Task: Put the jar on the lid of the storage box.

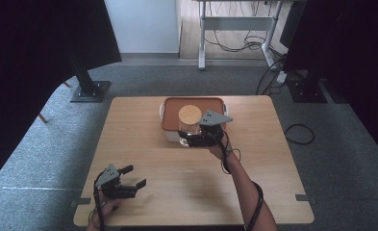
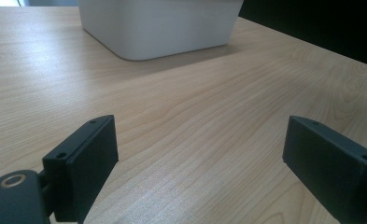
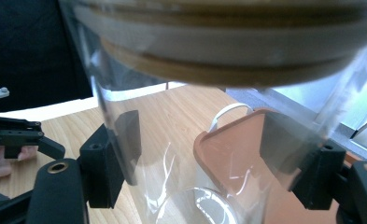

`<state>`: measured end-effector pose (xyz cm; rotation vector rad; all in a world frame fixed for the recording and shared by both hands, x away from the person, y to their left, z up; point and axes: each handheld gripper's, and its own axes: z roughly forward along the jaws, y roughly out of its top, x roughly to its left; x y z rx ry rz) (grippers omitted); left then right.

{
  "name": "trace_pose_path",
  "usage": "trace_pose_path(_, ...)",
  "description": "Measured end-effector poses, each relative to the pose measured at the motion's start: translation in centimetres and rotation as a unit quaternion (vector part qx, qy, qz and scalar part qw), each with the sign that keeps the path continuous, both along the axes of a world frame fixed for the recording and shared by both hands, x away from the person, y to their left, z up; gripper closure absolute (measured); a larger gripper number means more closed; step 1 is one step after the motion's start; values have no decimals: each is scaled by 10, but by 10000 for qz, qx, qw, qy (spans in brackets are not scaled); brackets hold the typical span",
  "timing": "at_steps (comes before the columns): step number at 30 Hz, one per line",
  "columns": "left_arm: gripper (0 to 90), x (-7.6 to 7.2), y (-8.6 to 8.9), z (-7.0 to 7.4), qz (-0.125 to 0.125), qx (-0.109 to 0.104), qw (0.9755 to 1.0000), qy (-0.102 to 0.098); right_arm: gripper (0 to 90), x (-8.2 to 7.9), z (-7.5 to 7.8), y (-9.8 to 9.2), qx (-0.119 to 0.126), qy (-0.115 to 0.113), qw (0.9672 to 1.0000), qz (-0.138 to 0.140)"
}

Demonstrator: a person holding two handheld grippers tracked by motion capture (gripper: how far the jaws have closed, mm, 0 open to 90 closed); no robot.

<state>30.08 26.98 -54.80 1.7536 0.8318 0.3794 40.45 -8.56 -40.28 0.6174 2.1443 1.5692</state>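
Right fingers clamp clear empty jar, wooden lid, above orange-lidded white box; left fingers spread, empty

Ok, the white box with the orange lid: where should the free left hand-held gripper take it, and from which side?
Probably by the near left corner of the white box, coming in low across the table from the left hand-held gripper. Its jaws are open and empty and already face that rounded corner. The orange lid is flat and wide, and the glass jar in the right hand-held gripper crowds the right side.
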Motion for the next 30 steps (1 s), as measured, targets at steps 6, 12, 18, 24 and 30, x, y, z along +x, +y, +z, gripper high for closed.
trace_pose_path(6,99,0,-1,0,12,24,10000,-18,256,5,2,2,32,9,10000,10)
trace_pose_path(12,98,0,-1,0,22,10,10000,-20,256,8,6,4,-2,-14,10000,-34)
trace_pose_path(18,98,-1,0,0,32,-7,10000,-28,256,12,11,4,-109,-76,9998,-125)
trace_pose_path(24,98,-1,-1,0,25,-2,10000,-23,256,20,12,6,-165,-83,9996,-210)
trace_pose_path(30,98,0,0,0,22,-6,10000,-27,256,26,5,12,-196,-57,9996,-202)
